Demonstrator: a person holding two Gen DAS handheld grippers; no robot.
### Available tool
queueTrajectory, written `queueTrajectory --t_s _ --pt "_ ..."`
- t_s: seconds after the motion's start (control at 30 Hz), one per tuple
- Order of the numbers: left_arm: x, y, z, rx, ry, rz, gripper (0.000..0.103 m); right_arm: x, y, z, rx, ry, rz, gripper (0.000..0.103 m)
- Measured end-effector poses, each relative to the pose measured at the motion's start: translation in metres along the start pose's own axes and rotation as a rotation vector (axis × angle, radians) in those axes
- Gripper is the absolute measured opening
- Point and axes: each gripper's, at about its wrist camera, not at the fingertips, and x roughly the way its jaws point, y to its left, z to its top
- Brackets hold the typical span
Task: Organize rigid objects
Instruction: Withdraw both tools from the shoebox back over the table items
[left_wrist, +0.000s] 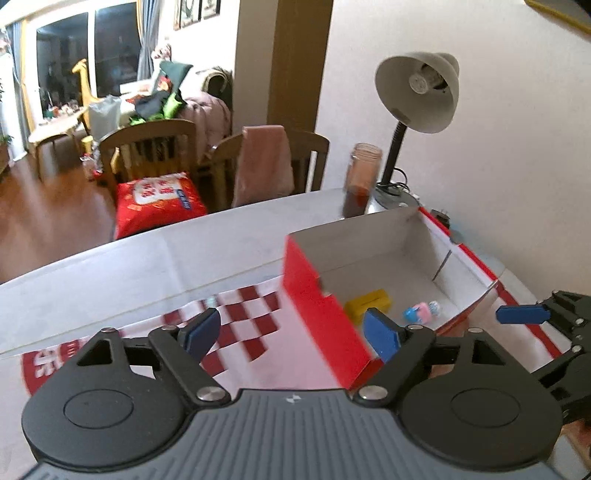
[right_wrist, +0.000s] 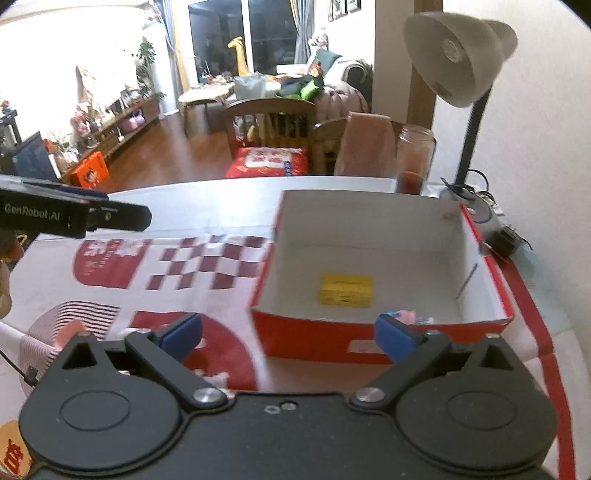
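A red cardboard box (left_wrist: 325, 314) with a white inside stands open on the table; it also shows in the right wrist view (right_wrist: 317, 332). Inside lie a yellow block (left_wrist: 369, 301) (right_wrist: 345, 290) and a small pink and blue toy (left_wrist: 421, 312) (right_wrist: 406, 316). My left gripper (left_wrist: 291, 332) is open and empty, held over the box's near left corner. My right gripper (right_wrist: 288, 332) is open and empty in front of the box's near wall. The right gripper's blue fingertip (left_wrist: 521, 314) shows at the right of the left wrist view.
A red and white checked cloth (right_wrist: 207, 262) covers the table left of the box. A grey desk lamp (left_wrist: 417, 92) (right_wrist: 458, 55) and a jar (left_wrist: 360, 177) (right_wrist: 413, 162) stand behind the box by the wall. Wooden chairs (left_wrist: 147, 151) stand beyond the table's far edge.
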Motion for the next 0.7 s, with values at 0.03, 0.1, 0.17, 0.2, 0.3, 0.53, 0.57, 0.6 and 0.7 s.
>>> queueTrajectory --t_s 0.03,0.1,0.17,0.2,0.3,0.53,0.57,0.6,0.7 --pt "-0.007 0.007 -0.007 0.0 -0.004 0.008 0.085 -0.002 0.008 -0.002 -0.001 -0.003 0.009 0.101" --pt "-0.018 0.019 -0.019 0.001 -0.013 0.029 0.085 -0.007 0.024 -0.007 -0.007 -0.01 0.021 0.102" --pt "-0.028 0.032 -0.032 -0.008 -0.019 0.041 0.085 -0.011 0.042 -0.012 -0.019 -0.016 0.036 0.103" --pt "-0.033 0.04 -0.038 -0.017 -0.021 0.044 0.085 -0.012 0.052 -0.015 -0.024 -0.016 0.042 0.103" --pt "-0.043 0.065 -0.058 -0.051 -0.007 0.052 0.085 -0.012 0.077 -0.025 -0.027 -0.008 0.059 0.103" --pt "-0.056 0.118 -0.106 -0.11 0.012 0.11 0.085 0.005 0.131 -0.055 -0.016 0.034 0.095 0.103" --pt "-0.054 0.125 -0.113 -0.115 0.024 0.122 0.086 0.007 0.138 -0.058 -0.018 0.039 0.097 0.103" --pt "-0.052 0.13 -0.119 -0.121 0.037 0.127 0.086 0.011 0.145 -0.062 -0.017 0.046 0.098 0.103" --pt "-0.042 0.142 -0.136 -0.124 0.063 0.139 0.085 0.02 0.164 -0.075 -0.025 0.077 0.103 0.103"
